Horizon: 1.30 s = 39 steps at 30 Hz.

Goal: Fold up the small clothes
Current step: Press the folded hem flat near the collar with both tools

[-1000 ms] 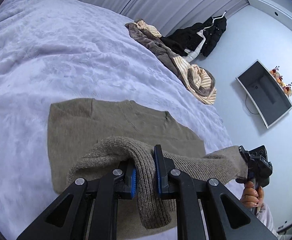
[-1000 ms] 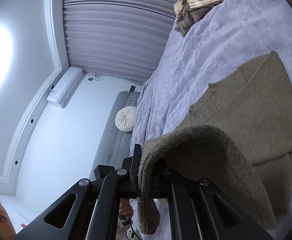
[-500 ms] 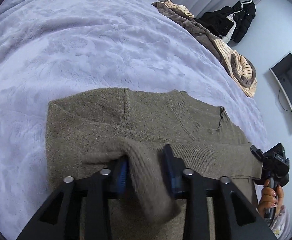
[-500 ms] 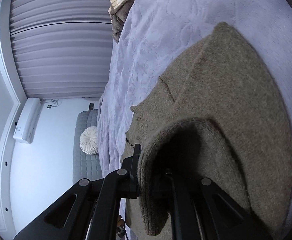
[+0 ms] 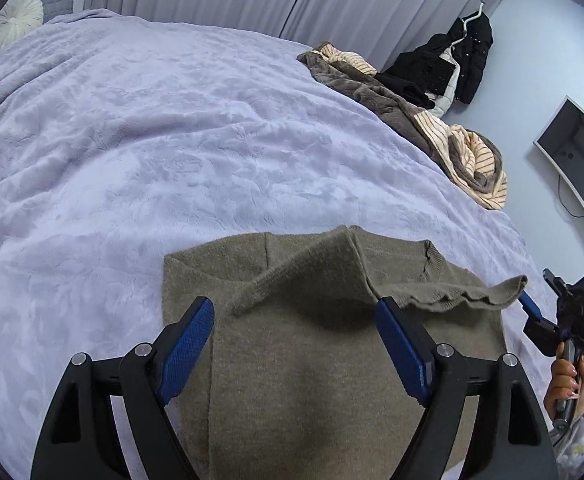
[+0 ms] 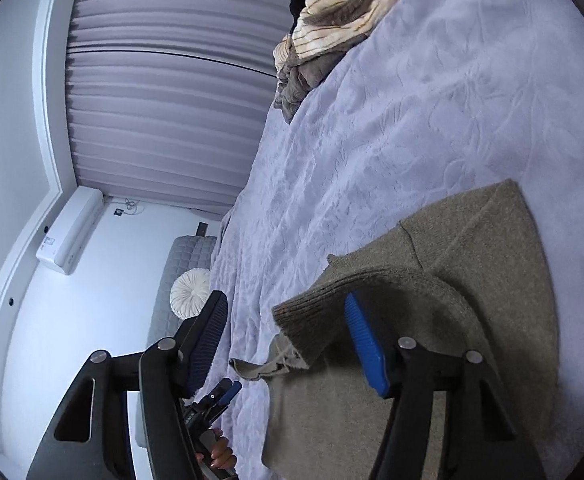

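An olive-brown knit sweater (image 5: 316, 360) lies on the lilac bedspread (image 5: 151, 140), its lower part folded up over its body. My left gripper (image 5: 292, 340) is open above the sweater, holding nothing. My right gripper (image 6: 287, 328) is open too; the folded ribbed hem (image 6: 372, 292) lies draped between its fingers, loose. The right gripper also shows at the right edge of the left wrist view (image 5: 532, 312), by the hem's corner (image 5: 508, 284). The left gripper shows low in the right wrist view (image 6: 223, 392).
A heap of striped and brown clothes (image 5: 444, 136) lies at the bed's far right edge, also in the right wrist view (image 6: 332, 12). A black jacket (image 5: 452, 64) hangs on the wall near a monitor (image 5: 580, 168). Curtains and a round cushion (image 5: 15, 20) are behind.
Both grippers have opened and let go of the sweater's hem, which now rests folded over the sweater's body. Both have drawn back a little.
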Tool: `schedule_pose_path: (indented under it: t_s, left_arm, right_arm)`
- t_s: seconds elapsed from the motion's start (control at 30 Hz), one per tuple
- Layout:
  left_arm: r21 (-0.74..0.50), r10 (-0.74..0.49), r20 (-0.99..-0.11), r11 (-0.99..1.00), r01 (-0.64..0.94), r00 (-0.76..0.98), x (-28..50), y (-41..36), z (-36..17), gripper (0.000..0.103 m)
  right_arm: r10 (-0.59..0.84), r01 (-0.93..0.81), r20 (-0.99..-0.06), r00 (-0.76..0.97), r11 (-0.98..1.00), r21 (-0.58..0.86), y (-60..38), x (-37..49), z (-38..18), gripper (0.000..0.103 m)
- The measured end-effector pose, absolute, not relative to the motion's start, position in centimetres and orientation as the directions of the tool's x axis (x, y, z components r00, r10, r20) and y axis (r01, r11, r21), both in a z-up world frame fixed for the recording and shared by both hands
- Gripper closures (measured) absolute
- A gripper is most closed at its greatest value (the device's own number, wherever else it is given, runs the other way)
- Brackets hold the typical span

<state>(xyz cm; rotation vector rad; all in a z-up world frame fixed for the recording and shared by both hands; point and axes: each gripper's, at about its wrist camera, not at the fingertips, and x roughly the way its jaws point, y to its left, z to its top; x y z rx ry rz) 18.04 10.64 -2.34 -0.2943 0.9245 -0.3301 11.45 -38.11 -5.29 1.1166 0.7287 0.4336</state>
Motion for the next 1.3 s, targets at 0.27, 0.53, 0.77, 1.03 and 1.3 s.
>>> schedule_pose_path:
  t_s: [0.27, 0.53, 0.77, 1.03, 1.3]
  left_arm:
    - [-0.399, -0.467, -0.765, 0.884, 0.242, 0.443, 19.2, 6.3, -5.7, 0.019]
    - [-0.387, -0.378, -0.771, 0.917, 0.093, 0.512, 23.3, 6.2, -8.2, 0.019]
    - [-0.299, -0.3, -0.791, 0.95, 0.09, 0.533, 24.1, 5.7, -8.2, 0.019]
    - [-0.255, -0.264, -0.786, 0.962, 0.096, 0.558, 21.7, 7.6, -5.6, 0.019]
    - [-0.208, -0.208, -0.851, 0.977, 0.053, 0.483, 16.6, 9.4, -8.4, 0.019]
  right_arm:
    - [0.682, 0.017, -0.51, 0.525, 0.59, 0.807, -33.0, 12.7, -7.6, 0.071]
    - [0.547, 0.112, -0.611, 0.572, 0.686, 0.719, -33.0, 17.3, -9.5, 0.071]
    - [0.426, 0.232, -0.609, 0.67, 0.659, 0.715, -36.2, 18.5, -9.7, 0.071]
    - [0.383, 0.23, -0.637, 0.669, 0.708, 0.667, -36.7, 15.7, -7.0, 0.068]
    - [0.451, 0.146, -0.684, 0.574, 0.765, 0.627, -33.2, 9.3, -7.1, 0.068]
